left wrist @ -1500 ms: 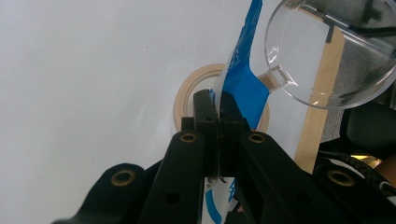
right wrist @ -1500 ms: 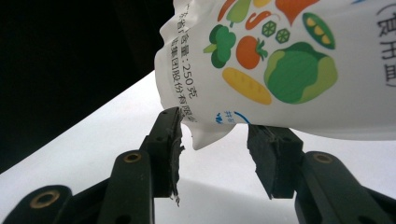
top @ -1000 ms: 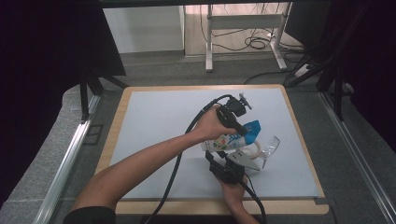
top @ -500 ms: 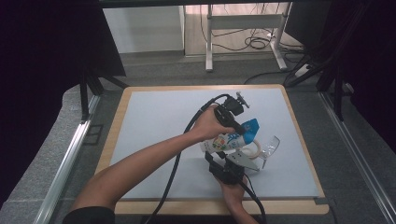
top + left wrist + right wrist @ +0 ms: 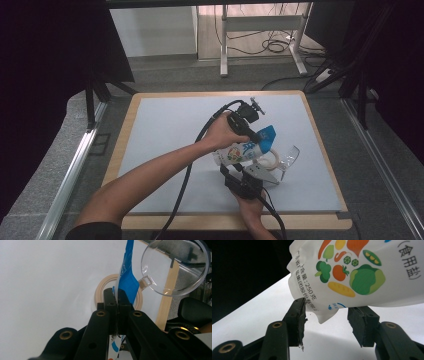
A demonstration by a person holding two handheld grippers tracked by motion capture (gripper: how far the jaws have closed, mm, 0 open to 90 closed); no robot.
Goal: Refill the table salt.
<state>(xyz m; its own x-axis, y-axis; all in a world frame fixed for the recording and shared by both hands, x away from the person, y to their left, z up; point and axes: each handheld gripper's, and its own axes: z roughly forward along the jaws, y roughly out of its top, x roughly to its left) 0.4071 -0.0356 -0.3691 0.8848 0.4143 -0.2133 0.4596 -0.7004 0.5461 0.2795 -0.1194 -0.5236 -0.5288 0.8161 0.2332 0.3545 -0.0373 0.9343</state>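
A white salt pouch (image 5: 239, 152) printed with vegetables hangs tilted above the white mat (image 5: 165, 130). My left gripper (image 5: 262, 140) is shut on the pouch's blue top strip (image 5: 128, 277), and its jaws (image 5: 115, 293) pinch the thin film flat. My right gripper (image 5: 236, 169) sits just below the pouch's lower end. In the right gripper view the pouch's bottom corner (image 5: 324, 315) dangles between the jaws of the right gripper (image 5: 325, 307). These jaws have just been opening; the left pad grazes the pouch edge and the right pad stands apart from it.
A clear plastic cup with a handle (image 5: 290, 156) (image 5: 175, 265) lies to the right of the pouch, beside a pale wooden ring (image 5: 273, 161) (image 5: 100, 293) on the mat. The mat's wooden border (image 5: 320, 145) runs close on the right. Black cables trail from both grippers.
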